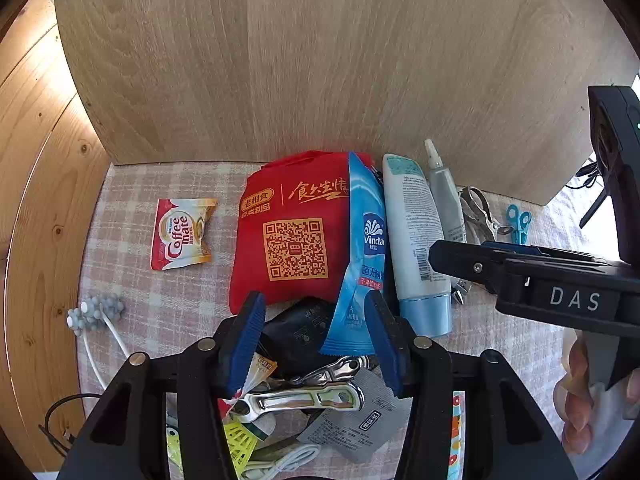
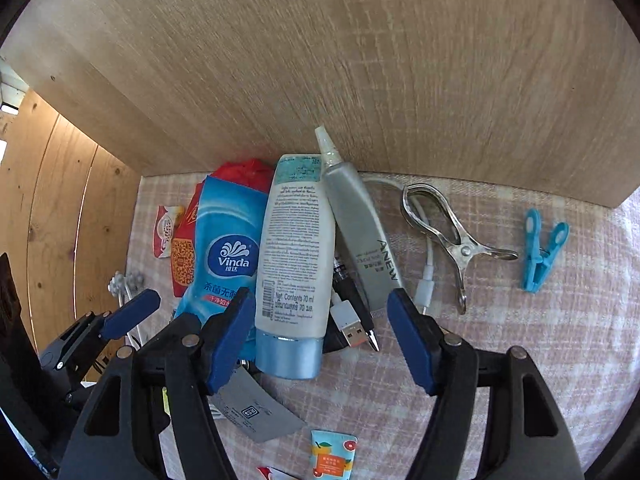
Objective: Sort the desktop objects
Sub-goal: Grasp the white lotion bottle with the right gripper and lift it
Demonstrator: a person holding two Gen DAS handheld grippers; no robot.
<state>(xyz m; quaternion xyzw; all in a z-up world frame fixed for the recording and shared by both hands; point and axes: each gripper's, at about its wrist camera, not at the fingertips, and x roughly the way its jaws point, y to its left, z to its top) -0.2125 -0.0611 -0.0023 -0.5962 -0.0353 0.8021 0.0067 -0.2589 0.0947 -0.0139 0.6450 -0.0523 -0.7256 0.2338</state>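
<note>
Left gripper (image 1: 316, 338): jaws half-open, empty, over Vinda pack (image 1: 362, 256) tail. Right gripper (image 2: 322, 338): jaws wide, straddling white tube (image 2: 294, 264), likely next pick.

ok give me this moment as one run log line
left gripper: open over Vinda pack | right gripper: open over white tube | held: nothing

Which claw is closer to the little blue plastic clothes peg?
Right. The right claw hangs open over the tubes, with the blue plastic clothes peg off to its side; the left claw sits farther away, over the packets.
</note>
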